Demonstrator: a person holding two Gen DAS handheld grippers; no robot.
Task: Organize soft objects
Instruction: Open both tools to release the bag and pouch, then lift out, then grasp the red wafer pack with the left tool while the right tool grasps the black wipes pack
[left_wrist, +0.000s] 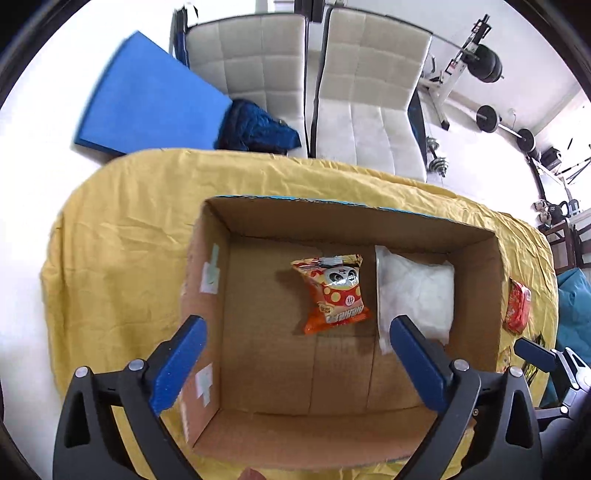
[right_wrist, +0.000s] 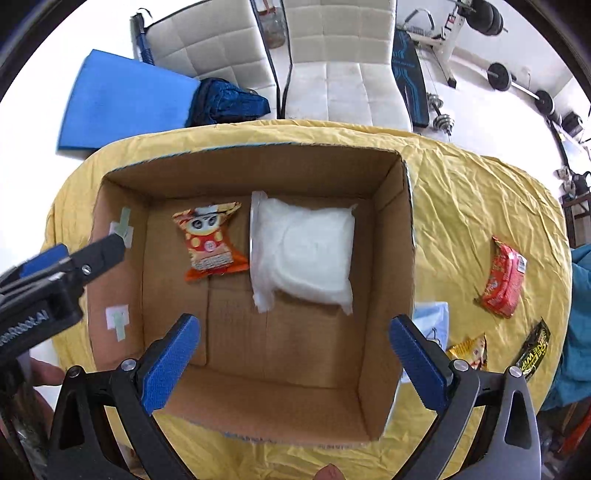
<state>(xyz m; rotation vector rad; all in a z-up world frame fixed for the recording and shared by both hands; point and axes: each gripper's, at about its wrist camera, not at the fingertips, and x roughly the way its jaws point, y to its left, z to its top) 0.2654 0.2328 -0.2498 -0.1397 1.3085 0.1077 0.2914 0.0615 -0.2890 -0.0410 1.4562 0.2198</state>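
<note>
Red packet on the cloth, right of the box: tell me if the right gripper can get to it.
Probably yes. The red packet lies in the open on the yellow cloth, outside the box wall, nothing on it. The right gripper is open and empty over the box.

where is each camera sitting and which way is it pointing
Left wrist: sits on the left gripper, looking down into the cardboard box; its open blue fingers show, the right gripper at the edge.
Right wrist: sits on the right gripper, looking down into the box from further right; the left gripper shows.
Shared: box, snack bag, white bag, yellow cloth.
</note>
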